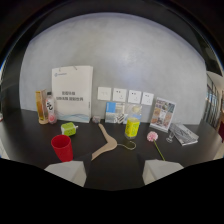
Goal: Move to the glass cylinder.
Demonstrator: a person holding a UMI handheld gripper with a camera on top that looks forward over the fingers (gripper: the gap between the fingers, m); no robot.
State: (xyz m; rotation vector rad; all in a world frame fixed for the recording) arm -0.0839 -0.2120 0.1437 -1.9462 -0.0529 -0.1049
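A tall, narrow glass cylinder [41,106] holding amber liquid stands at the back left of the dark table, by the wall. A clear bottle with a white label [50,107] is right beside it. My gripper [115,172] is open, with nothing between its fingers. Its two white fingertips [67,170] sit low in the view, well short of the cylinder, which lies far ahead and to the left of them.
Just ahead of the left finger stands a red cup [62,147], a green box [69,128] beyond it. A wooden hanger [106,143], a yellow glass [132,127], a pink flower [152,136] and a small glass [171,136] lie ahead. A white bag [73,93] and brochures [163,114] line the wall.
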